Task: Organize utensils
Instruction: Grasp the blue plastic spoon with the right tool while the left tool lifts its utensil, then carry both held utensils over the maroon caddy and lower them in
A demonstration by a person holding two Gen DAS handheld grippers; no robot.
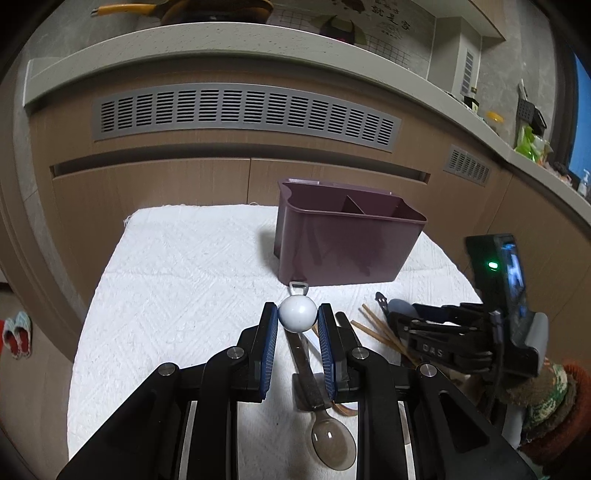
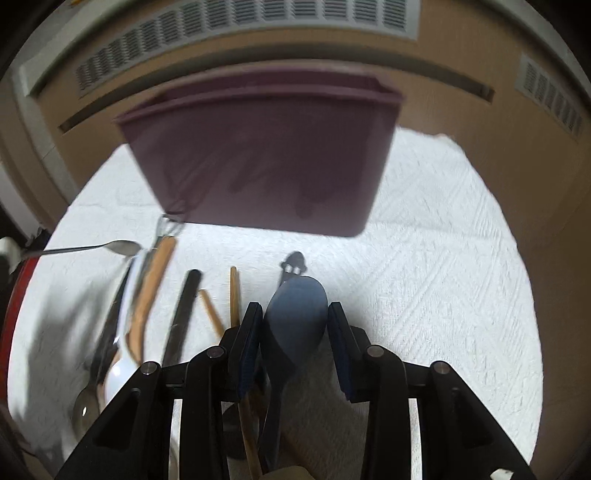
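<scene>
Left black two-finger gripper with blue pads [image 1: 297, 317] held low over the white textured cloth [image 1: 177, 280], pointing toward the maroon plastic utensil caddy [image 1: 343, 243]. Jaws narrowed around a pale blue-white round spoon bowl [image 1: 297, 314], both pads touching its sides. Beneath the jaws, a flat metal opener with a looped end [image 1: 297, 288] reaching toward the caddy's base, and nearer the camera a translucent smoky-brown plastic spoon [image 1: 332, 445] lying on the cloth. Caddy upright at the far edge of the cloth, divided inside into compartments, in front of wood-toned cabinet fronts and a long grey slotted vent [image 1: 243, 114].

Right black two-finger gripper [image 2: 294, 314] also low and nearly level, aimed at the caddy's front wall [image 2: 258, 155]. Jaws partly open with a dark blue-grey rice paddle [image 2: 295, 321] between them; left pad against the paddle's edge, contact on the right pad's side not clear through the blur. To its left on the cloth, thin wooden chopsticks [image 2: 233, 291], a dark stick-like handle [image 2: 184, 314], a tan wooden handle [image 2: 155, 277] and a steel spoon [image 2: 122, 246].

Seen from the left wrist, the right gripper's body [image 1: 436, 343] lettered "DAS", with a phone-like device [image 1: 506, 273] mounted above showing a green light. Characters on the wall poster [image 1: 384, 14] above the counter too small to read reliably.
</scene>
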